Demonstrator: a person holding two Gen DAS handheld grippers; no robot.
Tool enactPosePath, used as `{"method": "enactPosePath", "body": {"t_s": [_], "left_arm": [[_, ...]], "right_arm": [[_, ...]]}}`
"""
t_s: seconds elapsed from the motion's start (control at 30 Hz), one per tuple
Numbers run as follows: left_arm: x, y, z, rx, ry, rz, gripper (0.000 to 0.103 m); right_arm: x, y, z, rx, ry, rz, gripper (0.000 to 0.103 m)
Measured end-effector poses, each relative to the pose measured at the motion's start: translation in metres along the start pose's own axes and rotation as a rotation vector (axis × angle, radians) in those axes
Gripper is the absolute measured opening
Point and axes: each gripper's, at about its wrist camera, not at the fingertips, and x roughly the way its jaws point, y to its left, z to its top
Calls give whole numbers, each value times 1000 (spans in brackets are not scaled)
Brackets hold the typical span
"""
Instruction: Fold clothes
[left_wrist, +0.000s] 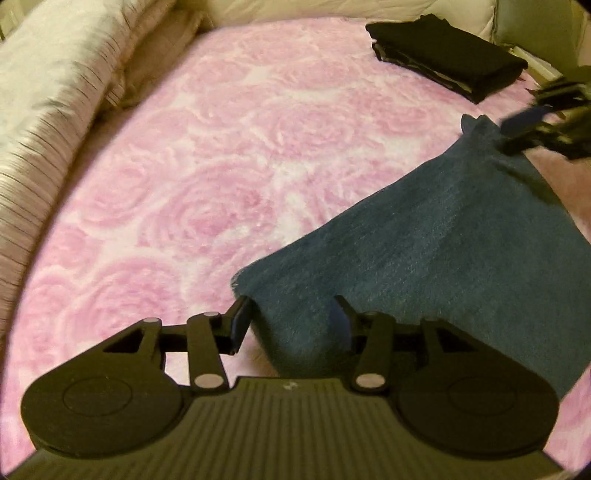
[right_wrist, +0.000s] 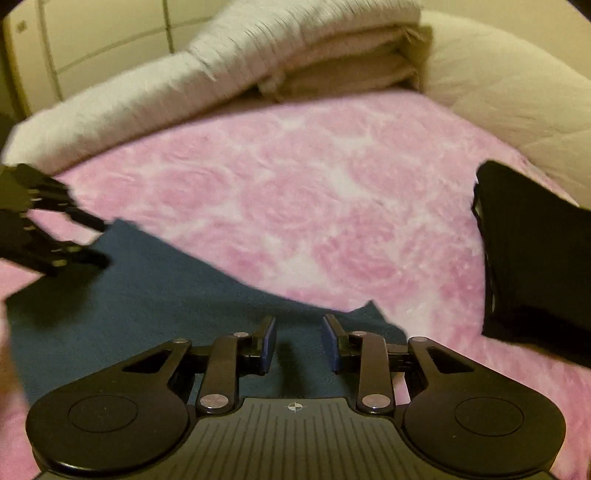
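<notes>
A dark teal cloth (left_wrist: 443, 243) with a fuzzy nap lies on the pink rose-patterned bed cover (left_wrist: 221, 147), spread flat with one corner drawn up. The left claw (left_wrist: 291, 321) sits low at the near edge, its jaws apart with a fold of the cloth between them. The right claw (right_wrist: 299, 343) hovers over the cloth's far corner, jaws apart and holding nothing. A folded black garment (left_wrist: 447, 55) rests well apart near the pale bedding (right_wrist: 258, 48).
</notes>
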Motion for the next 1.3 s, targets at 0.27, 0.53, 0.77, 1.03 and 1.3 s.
{"method": "enactPosePath", "body": {"t_s": [0.27,0.53,0.77,1.03,1.3], "left_arm": [[-33,-39,-59,74,43,-36,37],[-52,-51,-65,84,-28,37,36],[-44,-72,-74,184,-24,50,34],[-58,-78,-97,254,-63,44,33],[-99,-99,-112,437,-122,133,48]], "right_arm": [[-50,70,-75,-109,107,65,32],[-64,80,-85,-105,64,19,32],[-24,85,-86,-126,72,-2,34],[-41,108,-104,-146,98,21,34],[-78,138,-118,-280,62,-37,36]]}}
